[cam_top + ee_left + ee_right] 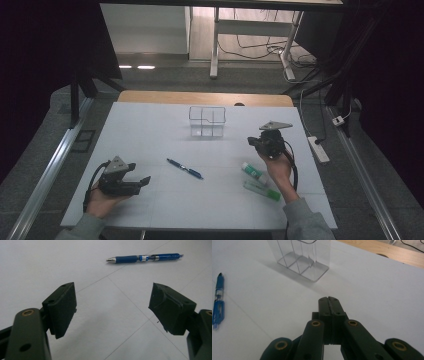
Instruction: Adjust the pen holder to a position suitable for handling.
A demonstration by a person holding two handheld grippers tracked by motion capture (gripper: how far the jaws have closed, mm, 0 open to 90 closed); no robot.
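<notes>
A blue pen lies on the white table near its middle; it also lies ahead of the jaws in the left gripper view. My left gripper rests low at the table's front left, open and empty, its jaws wide apart in its own view. My right gripper is held up at the right, shut with nothing between its pads. A clear plastic compartment box stands at the back middle, just ahead and left of the right gripper.
Two green-and-white tubes lie on the table by the right wrist. A wooden strip edges the table's far side. A power strip lies on the floor to the right.
</notes>
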